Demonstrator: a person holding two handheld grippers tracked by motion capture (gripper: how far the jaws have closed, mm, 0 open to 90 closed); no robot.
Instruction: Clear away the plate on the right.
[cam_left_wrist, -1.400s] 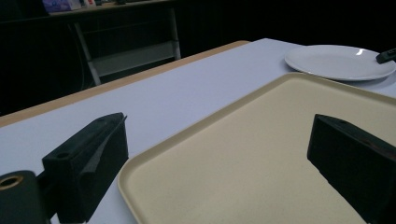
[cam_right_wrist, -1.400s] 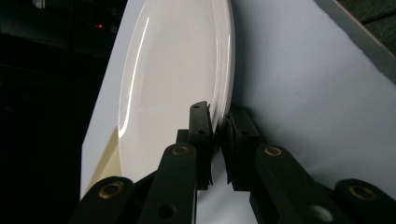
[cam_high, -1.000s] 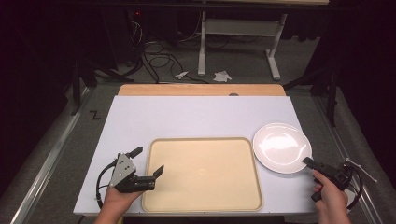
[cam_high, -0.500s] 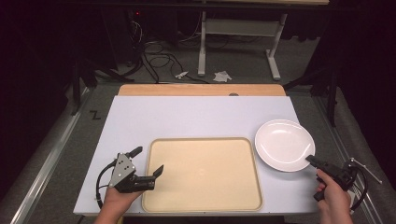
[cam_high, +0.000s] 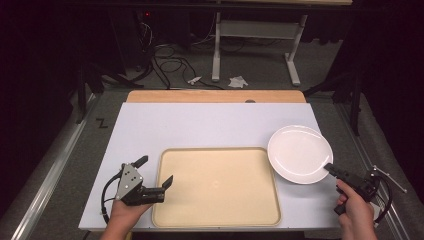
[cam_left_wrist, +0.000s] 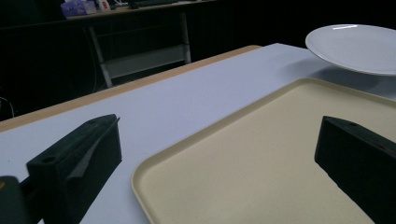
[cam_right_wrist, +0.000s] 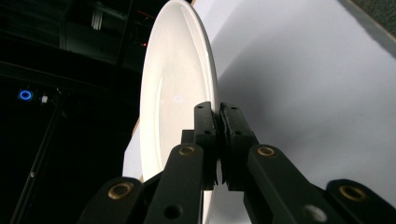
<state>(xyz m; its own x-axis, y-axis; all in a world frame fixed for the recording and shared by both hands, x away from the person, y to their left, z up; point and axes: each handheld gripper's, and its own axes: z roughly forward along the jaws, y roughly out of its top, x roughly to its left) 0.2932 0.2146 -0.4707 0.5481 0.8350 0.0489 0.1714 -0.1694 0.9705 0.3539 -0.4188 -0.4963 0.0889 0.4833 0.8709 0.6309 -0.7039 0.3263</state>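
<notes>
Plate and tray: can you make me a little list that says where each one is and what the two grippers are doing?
plate: white, bare, its rim pinched and lifted off the table
tray: beige, bare, flat on the white table
right gripper: shut on the plate's near rim
left gripper: open, jaws either side of the tray's left edge

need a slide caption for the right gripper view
Right gripper pinching the rim of a white plate above the white table.

Bright tabletop, dark surroundings, soft shadows, sharp focus
</notes>
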